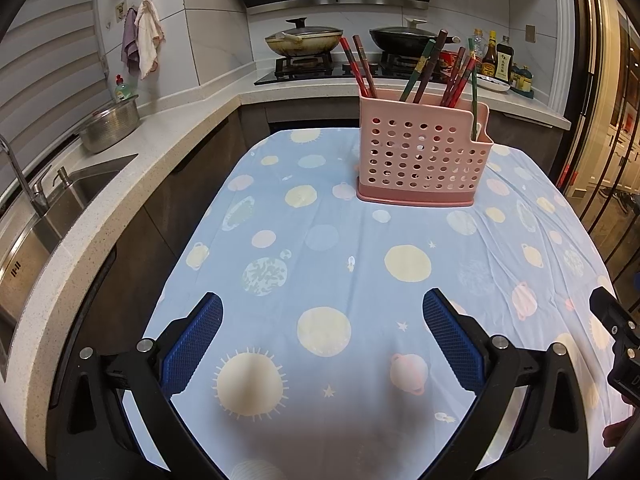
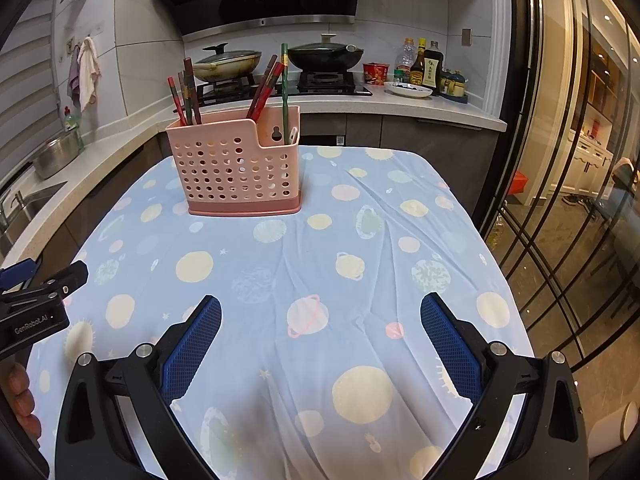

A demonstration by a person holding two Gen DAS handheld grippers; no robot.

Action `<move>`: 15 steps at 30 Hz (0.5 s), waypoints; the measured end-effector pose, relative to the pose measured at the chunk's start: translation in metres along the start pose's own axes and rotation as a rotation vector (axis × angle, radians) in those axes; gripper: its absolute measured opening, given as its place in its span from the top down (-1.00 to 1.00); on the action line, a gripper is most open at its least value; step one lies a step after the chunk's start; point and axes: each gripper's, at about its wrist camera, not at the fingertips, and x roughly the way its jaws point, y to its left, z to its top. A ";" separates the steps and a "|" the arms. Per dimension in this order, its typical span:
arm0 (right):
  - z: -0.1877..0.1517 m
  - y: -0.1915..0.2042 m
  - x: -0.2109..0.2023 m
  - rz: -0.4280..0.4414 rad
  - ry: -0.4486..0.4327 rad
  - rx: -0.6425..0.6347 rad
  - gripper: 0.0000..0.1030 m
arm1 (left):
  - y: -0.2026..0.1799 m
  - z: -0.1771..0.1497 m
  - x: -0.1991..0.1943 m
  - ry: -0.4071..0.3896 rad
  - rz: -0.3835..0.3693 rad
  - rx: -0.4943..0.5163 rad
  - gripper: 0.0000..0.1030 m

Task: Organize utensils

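Pink plastic is the thing to look at: a perforated utensil holder (image 1: pixel 424 152) sits on the far part of the counter (image 1: pixel 320 240), which is covered in a blue planet-print cloth. Chopsticks (image 1: pixel 448 72) are already standing in it, reds, browns and a couple of greens, fanned out in loose bunches. In the right wrist view there's 1 green chopstick (image 2: pixel 284 92) standing nearly upright in the lower end section of the holder, with something small and white (image 2: pixel 293 135) poking up next to it that I can't identify.

Both claws are on the near side of the holder, well apart from it. The left claw (image 1: pixel 322 322) has its blue pads spread wide with nothing between them, and the right claw (image 2: pixel 320 324) is the same, gaping and empty. They're side by side, since each camera catches a bit of the other one at its edge.

Nothing loose is lying on the cloth between the claws and the holder, at least nothing I can see. So my read is that this is either the very start of a regrouping job or basically the end, and I honestly can't tell which.

If there's more to do, the next move probably means reaching forward to the holder and pinching 1 chopstick high on the shaft, lifting straight up so the lightweight holder doesn't tip or slide on the cloth. The other claw could steady its rim.
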 end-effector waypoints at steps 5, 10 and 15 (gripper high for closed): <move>0.000 0.000 0.000 0.000 0.001 0.000 -0.87 | 0.000 0.000 0.000 -0.001 0.001 0.001 -0.86; 0.000 -0.001 0.001 0.002 0.001 0.002 -0.87 | 0.000 0.000 0.000 -0.002 -0.001 0.003 -0.86; 0.000 0.000 0.000 0.001 0.001 0.000 -0.87 | 0.000 0.001 0.000 -0.003 0.014 0.005 -0.86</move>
